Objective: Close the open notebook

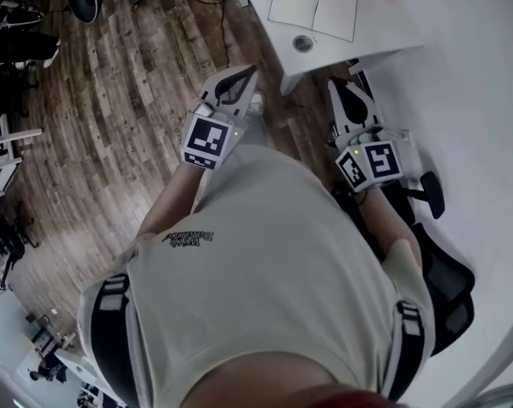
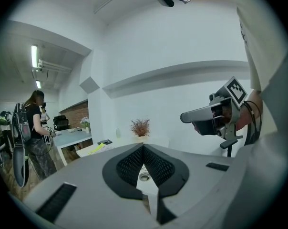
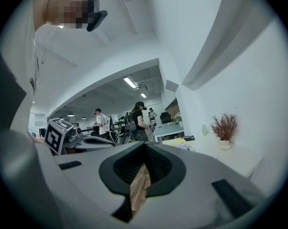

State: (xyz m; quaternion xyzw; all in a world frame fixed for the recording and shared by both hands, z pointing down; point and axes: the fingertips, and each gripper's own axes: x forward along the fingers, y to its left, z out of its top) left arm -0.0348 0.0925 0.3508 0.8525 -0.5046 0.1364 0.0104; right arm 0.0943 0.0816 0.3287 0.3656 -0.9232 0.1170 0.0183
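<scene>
Left tongs [image 1: 242, 79]: tips together, nothing between them; confirmed in the left gripper view [image 2: 143, 147]. Right tongs [image 1: 345, 93]: also closed and empty [image 3: 145, 146], with only wood floor showing through the slot below the tips.

Both are held out in front of the person's beige T-shirt [image 1: 273, 262], over the brown wood-plank floor [image 1: 112, 117], well short of the white rectangular worktop [image 1: 384, 32].

Open white paper notebook [image 1: 312, 8]: lies flat on the worktop near its front corner, both pages up, spine roughly away from the person. Neither tongs touches it.

A small round grey fitting [image 1: 303, 43] sits just beside the notebook's near edge. A dried reddish plant in a white pot [image 3: 223, 128] stands at the far side of the worktop by the wall. A black office chair [image 1: 443, 279] is to the person's right.
</scene>
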